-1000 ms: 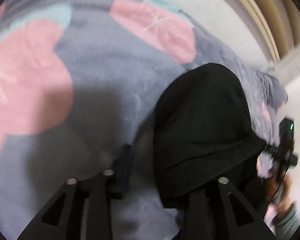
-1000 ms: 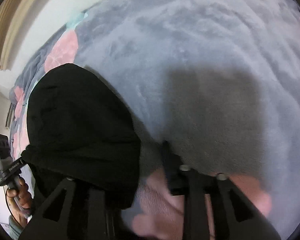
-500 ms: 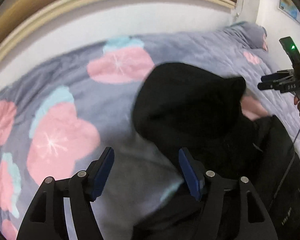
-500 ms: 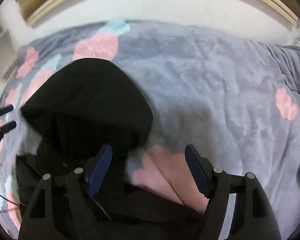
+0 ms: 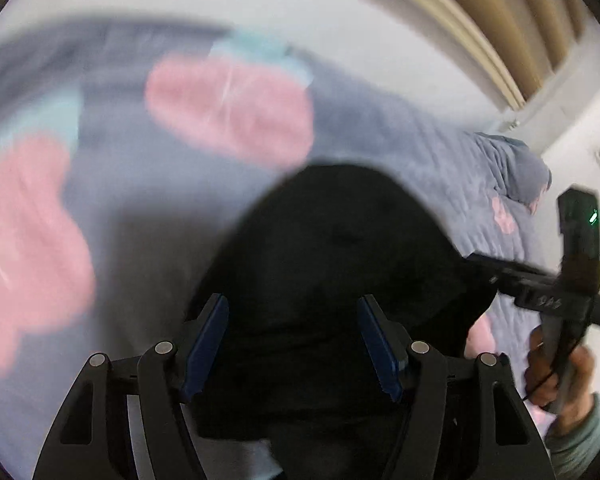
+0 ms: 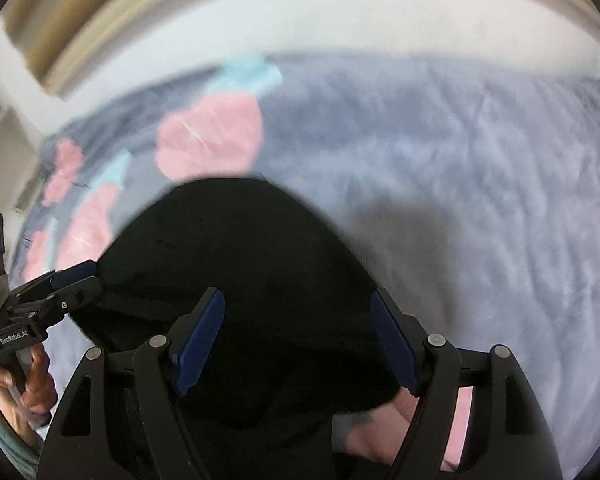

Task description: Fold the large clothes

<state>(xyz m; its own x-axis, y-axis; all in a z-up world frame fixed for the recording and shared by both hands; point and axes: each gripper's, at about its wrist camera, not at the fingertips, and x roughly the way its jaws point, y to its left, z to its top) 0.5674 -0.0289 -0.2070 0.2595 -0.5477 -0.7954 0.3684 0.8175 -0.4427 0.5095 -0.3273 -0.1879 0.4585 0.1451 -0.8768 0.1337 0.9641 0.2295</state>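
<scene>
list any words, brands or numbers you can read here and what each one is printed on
"GenRoboLAI", roughly, in small white letters on the body of the left gripper, seen from the right wrist view; the last letters are unsure.
"DAS", or close to it, in faint letters on the body of the right gripper, seen from the left wrist view; too blurred to be certain.
No text shows on the black garment or the flowered blanket.
</scene>
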